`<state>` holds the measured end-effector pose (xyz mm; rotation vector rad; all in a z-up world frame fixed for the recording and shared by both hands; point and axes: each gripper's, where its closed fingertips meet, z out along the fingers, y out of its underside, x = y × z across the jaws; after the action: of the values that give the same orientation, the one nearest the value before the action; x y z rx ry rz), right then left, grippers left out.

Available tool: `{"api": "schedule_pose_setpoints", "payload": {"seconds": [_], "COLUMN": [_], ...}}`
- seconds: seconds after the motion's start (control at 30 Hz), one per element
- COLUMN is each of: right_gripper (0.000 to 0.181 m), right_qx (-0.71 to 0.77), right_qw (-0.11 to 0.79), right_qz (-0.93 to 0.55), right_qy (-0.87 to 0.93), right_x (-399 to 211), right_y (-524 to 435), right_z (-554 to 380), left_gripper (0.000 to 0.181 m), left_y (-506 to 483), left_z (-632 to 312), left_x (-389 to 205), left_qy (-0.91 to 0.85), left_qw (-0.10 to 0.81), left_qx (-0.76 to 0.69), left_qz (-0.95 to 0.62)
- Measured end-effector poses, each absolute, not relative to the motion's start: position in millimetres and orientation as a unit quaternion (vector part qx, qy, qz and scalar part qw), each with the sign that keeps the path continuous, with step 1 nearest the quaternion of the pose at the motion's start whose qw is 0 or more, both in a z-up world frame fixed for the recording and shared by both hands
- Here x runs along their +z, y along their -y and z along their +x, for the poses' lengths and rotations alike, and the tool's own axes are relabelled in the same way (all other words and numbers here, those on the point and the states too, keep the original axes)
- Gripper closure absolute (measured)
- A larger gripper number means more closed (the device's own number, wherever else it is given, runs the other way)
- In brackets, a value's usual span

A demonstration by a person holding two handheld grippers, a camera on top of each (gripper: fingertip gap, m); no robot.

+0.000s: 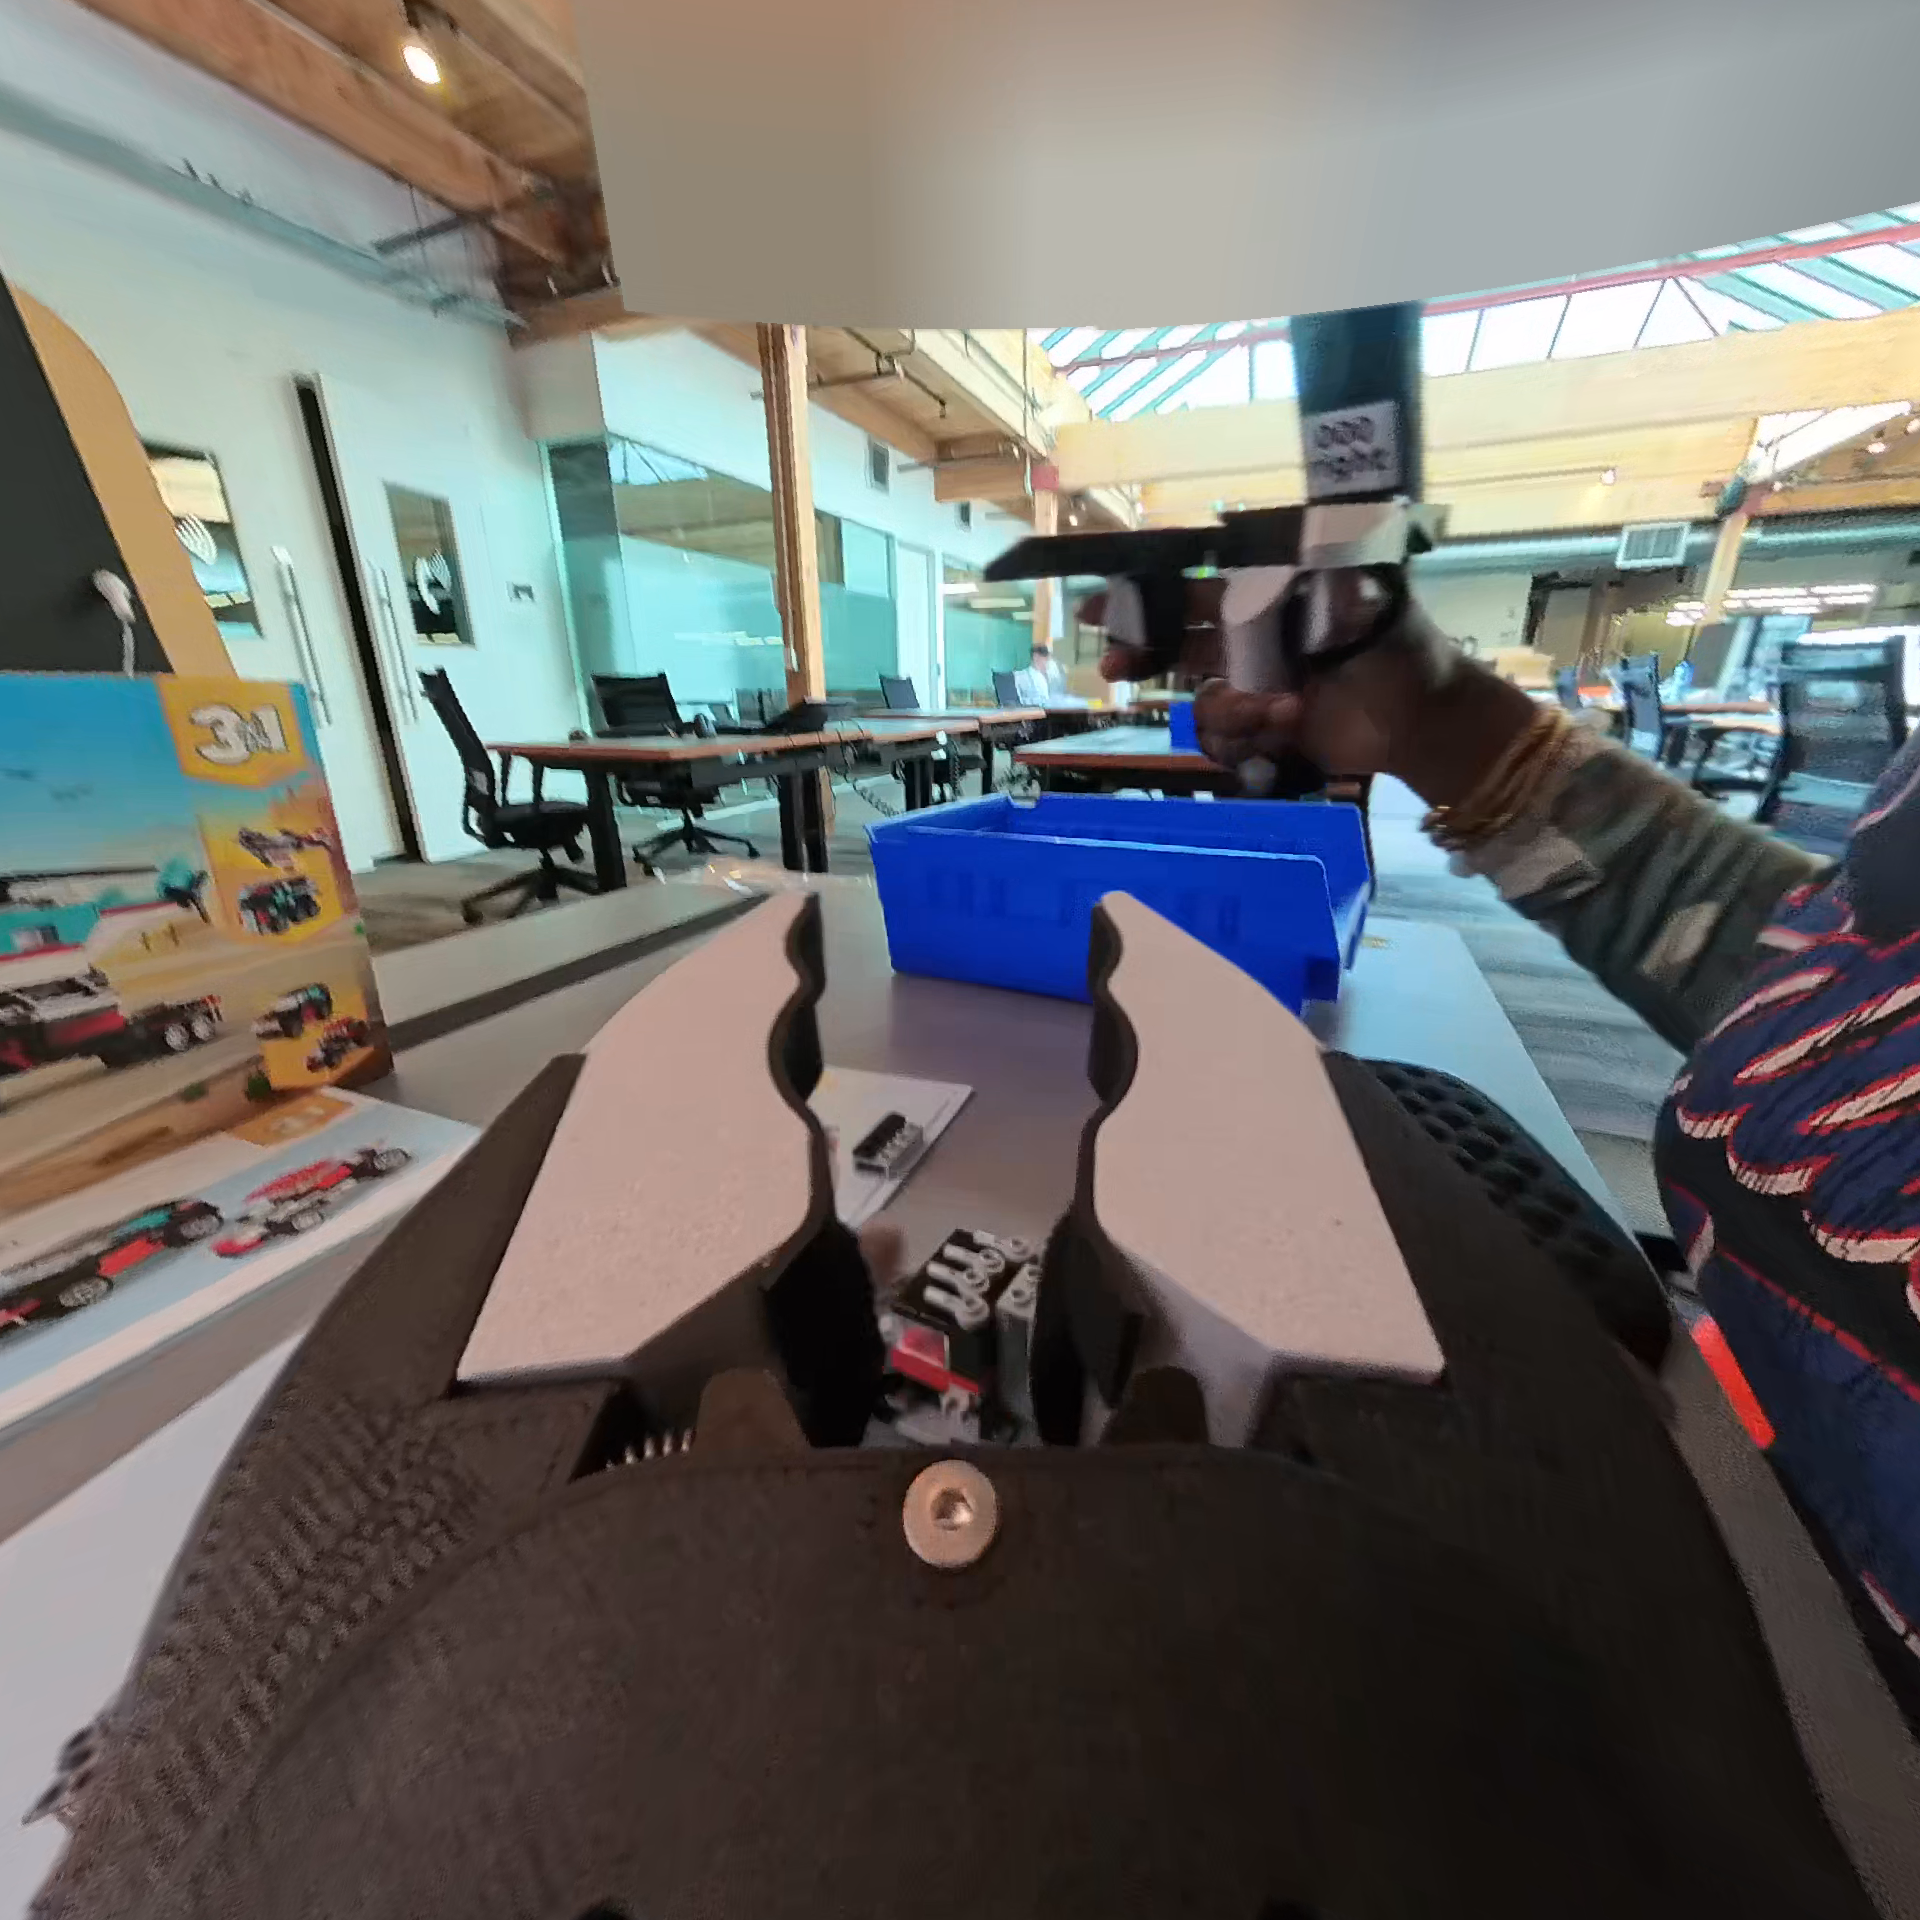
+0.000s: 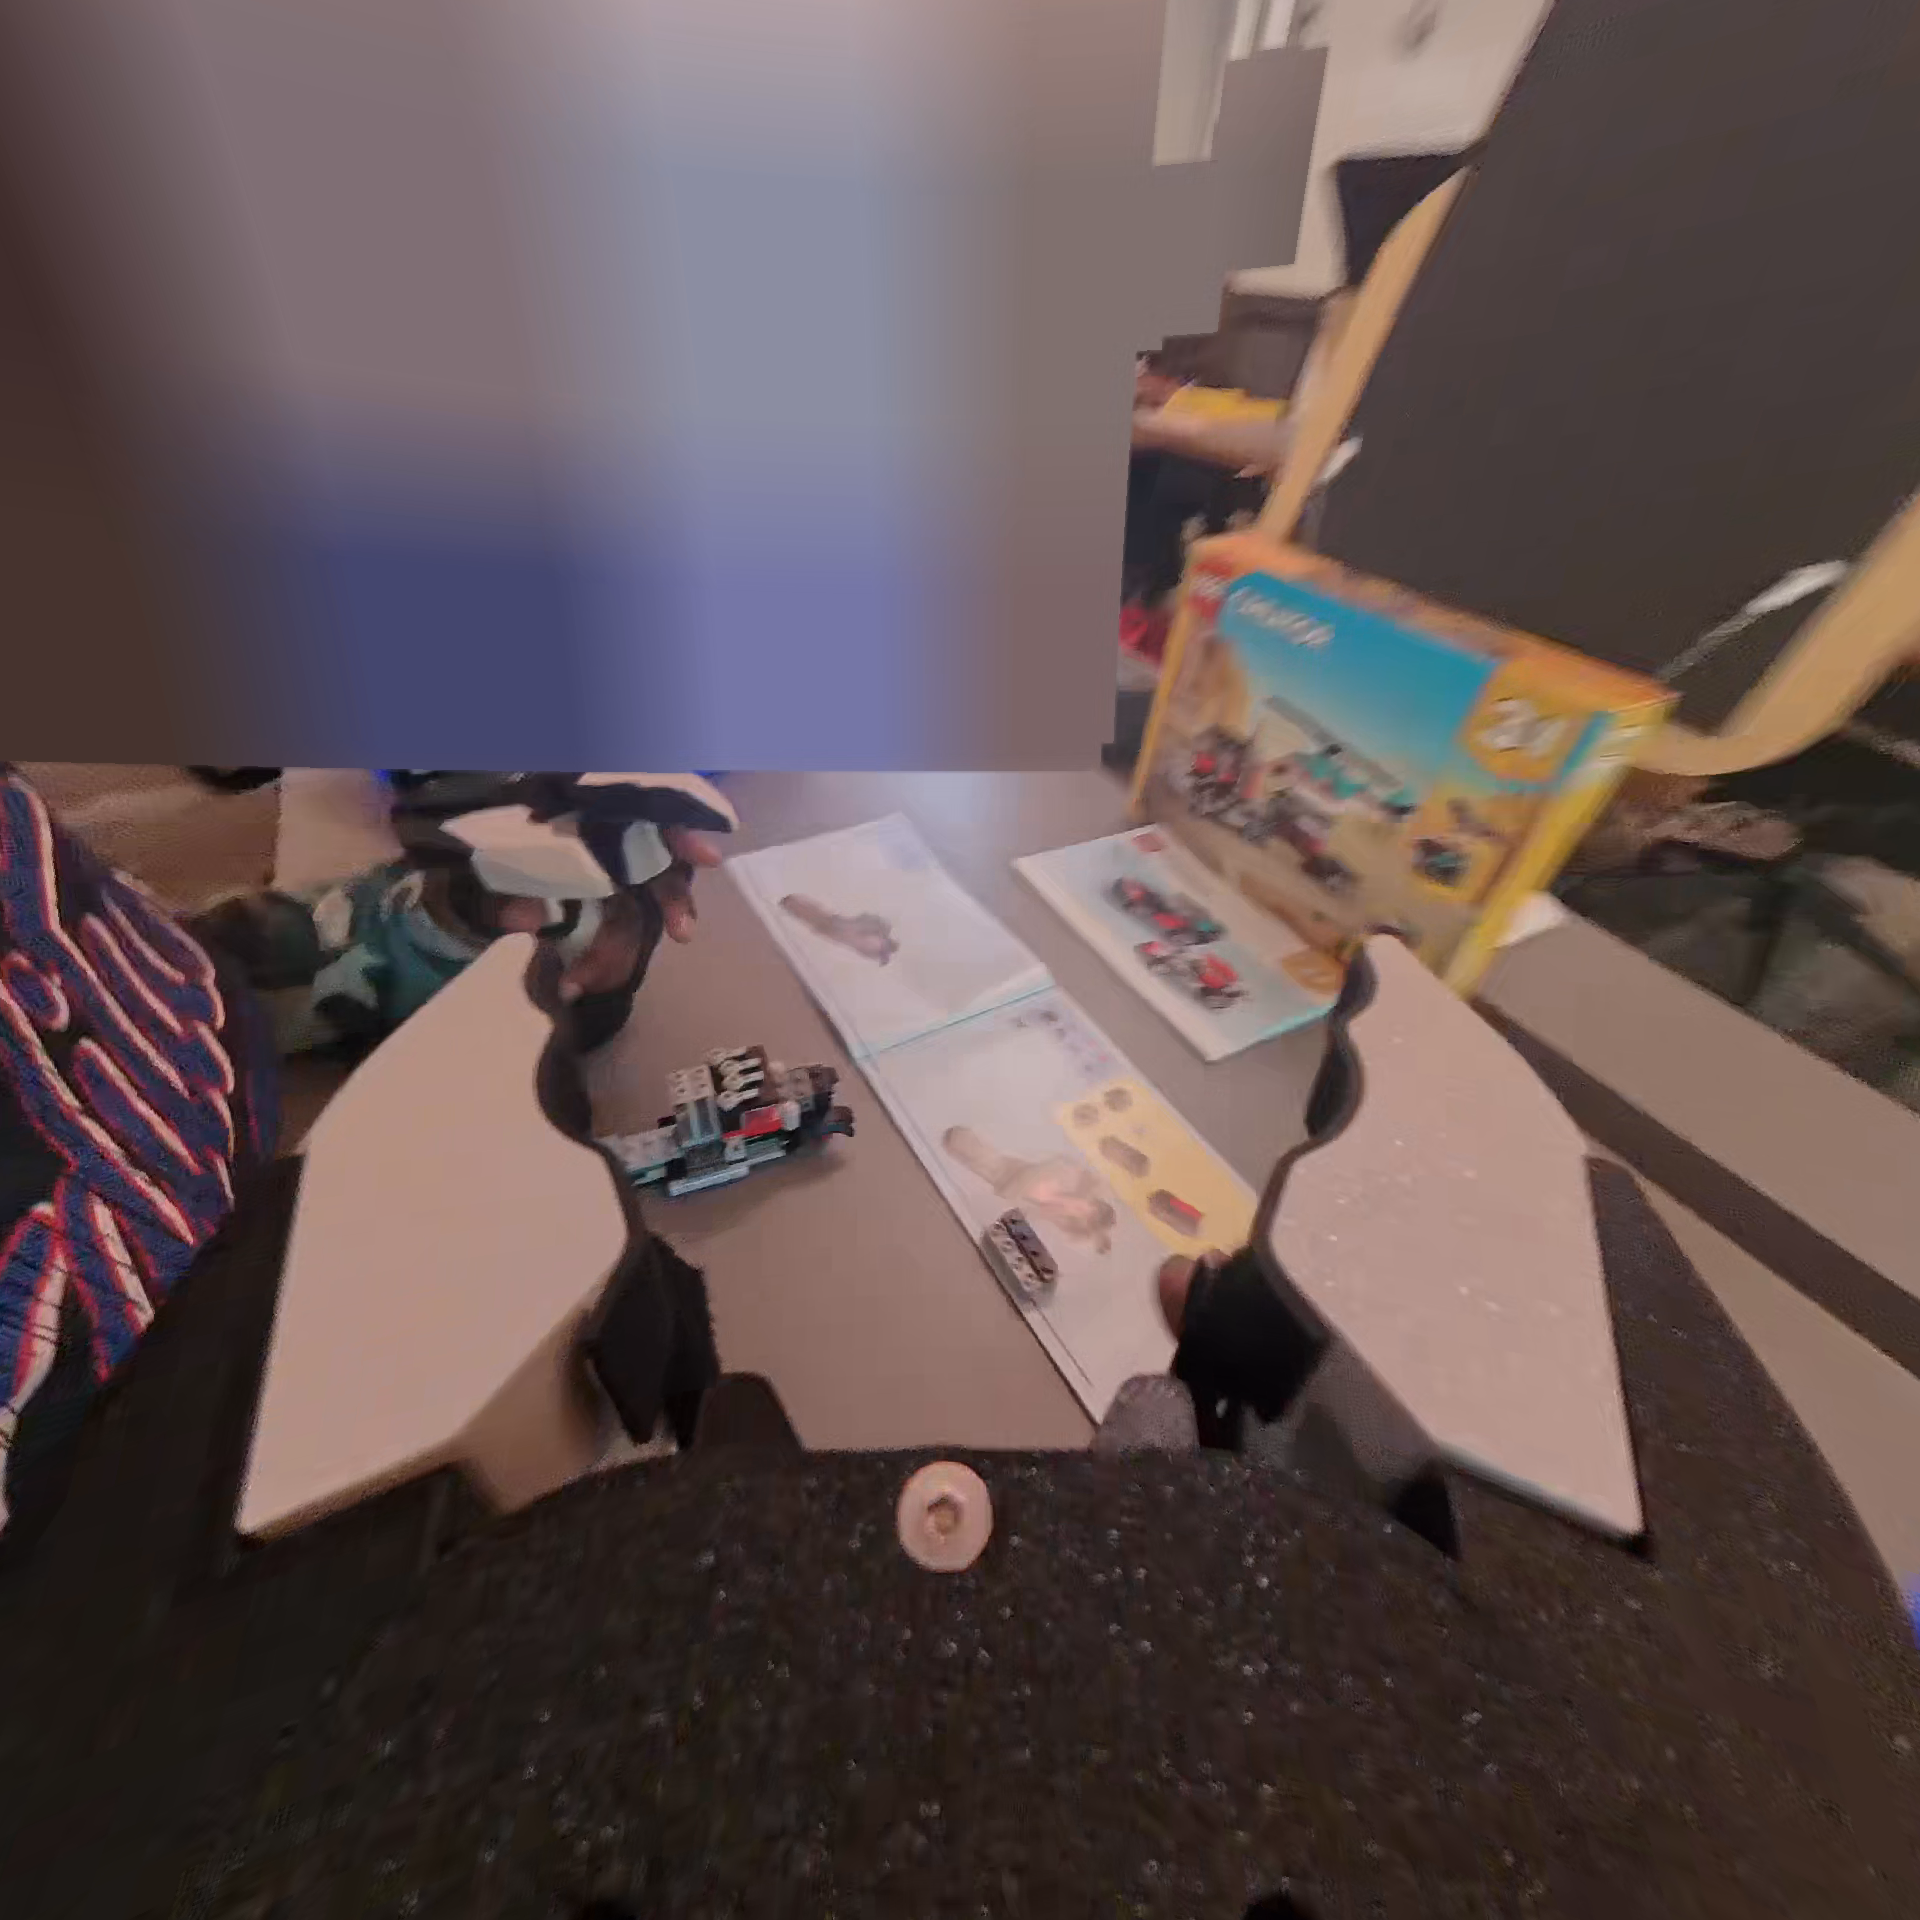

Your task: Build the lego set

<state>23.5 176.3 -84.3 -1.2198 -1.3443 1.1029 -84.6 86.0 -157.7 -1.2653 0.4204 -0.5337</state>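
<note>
Partly built model sitting on the grey surface, long axis running left-right across the right wrist view, slightly tilted up toward the right. Loose grey-and-black brick lying apart from it, on the lower page of the open instruction booklet, long axis on a diagonal.

Right gripper raised well above the surface, fingers spread wide, nothing between them. Model ahead and to the left of centre; loose brick ahead and a little right of centre, nearer the base of the right-hand finger.

Left gripper low over the surface, fingers parted, empty. Model visible down in the gap near the finger roots, directly underneath rather than ahead of the tips. Loose brick farther forward on the page.

Judgement: left gripper much nearer the model, so likely the one to steady it; right gripper better placed to drop onto the loose brick, closing across its short side.

Box standing at far edge, second booklet in front of it. Blue bin beyond, contents not visible.
</note>
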Motion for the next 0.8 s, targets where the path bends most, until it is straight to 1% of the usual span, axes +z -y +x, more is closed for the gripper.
{"api": "schedule_pose_setpoints", "payload": {"seconds": [0.03, 0.07, 0.13, 0.2, 0.23, 0.3, 0.4, 0.43, 0.5, 0.53, 0.57, 0.6, 0.63, 0.73, 0.8], "right_gripper": [0.035, 0.034, 0.034, 0.034, 0.034, 0.034, 0.035, 0.039, 0.060, 0.074, 0.095, 0.132, 0.180, 0.180, 0.177], "right_qx": [0.444, 0.429, 0.401, 0.385, 0.375, 0.347, 0.285, 0.255, 0.185, 0.150, 0.121, 0.106, 0.106, 0.128, 0.133], "right_qw": [0.512, 0.533, 0.576, 0.622, 0.645, 0.686, 0.699, 0.693, 0.672, 0.661, 0.647, 0.626, 0.597, 0.580, 0.583], "right_qz": [-0.509, -0.518, -0.538, -0.536, -0.528, -0.521, -0.562, -0.586, -0.627, -0.645, -0.659, -0.669, -0.677, -0.686, -0.678], "right_qy": [0.532, 0.513, 0.468, 0.422, 0.406, 0.371, 0.338, 0.335, 0.348, 0.352, 0.364, 0.387, 0.418, 0.421, 0.428], "right_x": [-74.3, -67.4, -56.0, -45.5, -41.2, -35.8, -48.4, -57.7, -78.6, -88.0, -97.4, -107.9, -119.3, -133.6, -139.3], "right_y": [-180.7, -186.4, -201.6, -213.8, -217.4, -225.6, -245.3, -254.1, -268.3, -274.9, -279.0, -278.9, -275.4, -279.0, -281.8], "right_z": [41.2, 60.3, 100.4, 139.3, 157.1, 189.9, 230.3, 242.7, 265.0, 276.0, 284.5, 288.9, 289.9, 290.0, 287.6], "left_gripper": [0.125, 0.115, 0.081, 0.061, 0.054, 0.048, 0.045, 0.046, 0.046, 0.046, 0.047, 0.048, 0.049, 0.051, 0.053], "left_y": [-84.7, -82.8, -76.3, -74.3, -75.2, -77.1, -80.0, -81.0, -82.9, -84.2, -85.6, -86.9, -88.3, -92.7, -94.8], "left_z": [-85.8, -86.6, -86.2, -89.2, -91.6, -95.7, -101.0, -103.8, -108.7, -110.5, -111.5, -112.0, -112.0, -113.2, -115.1], "left_x": [-153.4, -148.2, -135.9, -129.7, -129.3, -129.9, -131.7, -131.9, -133.5, -135.2, -137.0, -138.6, -140.1, -144.1, -146.0], "left_qy": [-0.190, -0.189, -0.189, -0.179, -0.176, -0.178, -0.178, -0.172, -0.158, -0.153, -0.150, -0.149, -0.149, -0.146, -0.142], "left_qw": [0.764, 0.775, 0.798, 0.809, 0.812, 0.821, 0.830, 0.833, 0.837, 0.837, 0.836, 0.836, 0.835, 0.831, 0.829], "left_qx": [-0.239, -0.237, -0.247, -0.254, -0.247, -0.218, -0.176, -0.168, -0.162, -0.161, -0.161, -0.160, -0.161, -0.161, -0.159], "left_qz": [-0.568, -0.554, -0.516, -0.499, -0.498, -0.497, -0.499, -0.498, -0.498, -0.500, -0.502, -0.504, -0.505, -0.513, -0.516]}}
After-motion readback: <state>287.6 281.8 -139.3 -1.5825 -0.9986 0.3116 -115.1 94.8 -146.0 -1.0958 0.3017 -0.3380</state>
